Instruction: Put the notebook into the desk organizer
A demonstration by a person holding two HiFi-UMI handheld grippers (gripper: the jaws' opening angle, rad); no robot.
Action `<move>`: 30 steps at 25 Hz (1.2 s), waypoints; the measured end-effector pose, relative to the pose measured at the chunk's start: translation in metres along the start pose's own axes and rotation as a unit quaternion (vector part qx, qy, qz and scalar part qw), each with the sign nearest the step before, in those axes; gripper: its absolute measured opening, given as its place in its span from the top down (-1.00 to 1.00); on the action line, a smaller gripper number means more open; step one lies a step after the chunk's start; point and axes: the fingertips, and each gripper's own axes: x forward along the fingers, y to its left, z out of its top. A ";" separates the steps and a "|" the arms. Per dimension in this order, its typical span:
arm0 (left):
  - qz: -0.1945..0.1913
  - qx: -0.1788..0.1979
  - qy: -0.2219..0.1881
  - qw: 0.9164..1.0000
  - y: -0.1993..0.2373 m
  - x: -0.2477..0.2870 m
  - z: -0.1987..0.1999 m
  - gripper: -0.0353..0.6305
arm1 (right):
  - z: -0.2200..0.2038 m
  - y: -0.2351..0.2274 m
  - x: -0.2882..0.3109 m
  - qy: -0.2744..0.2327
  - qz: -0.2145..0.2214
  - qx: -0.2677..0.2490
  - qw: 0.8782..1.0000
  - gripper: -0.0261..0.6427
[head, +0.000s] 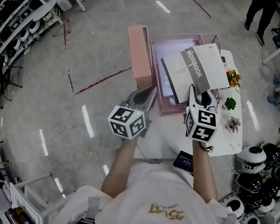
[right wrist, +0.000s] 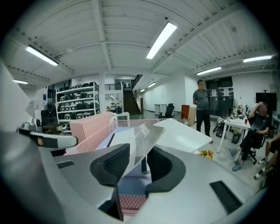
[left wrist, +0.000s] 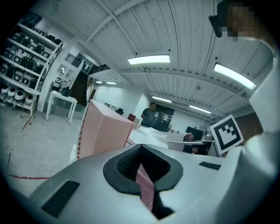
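Observation:
The pink mesh desk organizer (head: 139,53) stands on the white table (head: 227,136). My left gripper (head: 144,98) is at its near left corner, and the left gripper view has a strip of the organizer's pink mesh wall (left wrist: 146,188) pinched between the shut jaws of the left gripper (left wrist: 142,168). The notebook (head: 199,66), white with a grey printed spine, hangs tilted over the organizer's right side. My right gripper (head: 202,97) is under its near edge. In the right gripper view the notebook (right wrist: 144,135) lies between the jaws of the right gripper (right wrist: 138,164): it leans on the left pad, and a gap shows at the right pad.
White papers (head: 170,75) lie inside the organizer. Small potted plants (head: 230,103) and orange flowers (head: 233,77) sit at the table's right edge. Several helmets (head: 258,172) are stacked on the floor at right. A person (right wrist: 202,107) stands beyond the table.

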 end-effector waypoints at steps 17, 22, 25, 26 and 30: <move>-0.002 0.003 -0.001 1.000 0.003 -0.003 0.003 0.84 | -0.001 -0.002 0.001 0.020 -0.037 -0.076 0.996 0.17; -0.004 0.004 -0.001 1.000 0.002 -0.003 0.003 0.84 | -0.001 -0.005 0.001 0.022 -0.052 -0.097 0.994 0.06; -0.004 0.004 0.000 1.000 0.003 -0.004 0.003 0.84 | -0.002 -0.006 0.001 0.021 -0.058 -0.102 0.993 0.01; -0.004 0.004 0.000 1.000 0.003 -0.005 0.003 0.84 | -0.001 -0.006 0.001 0.020 -0.060 -0.103 0.993 -0.02; -0.005 0.007 0.001 1.000 0.001 -0.006 0.003 0.84 | 0.001 -0.006 -0.002 0.016 -0.061 -0.105 0.992 -0.17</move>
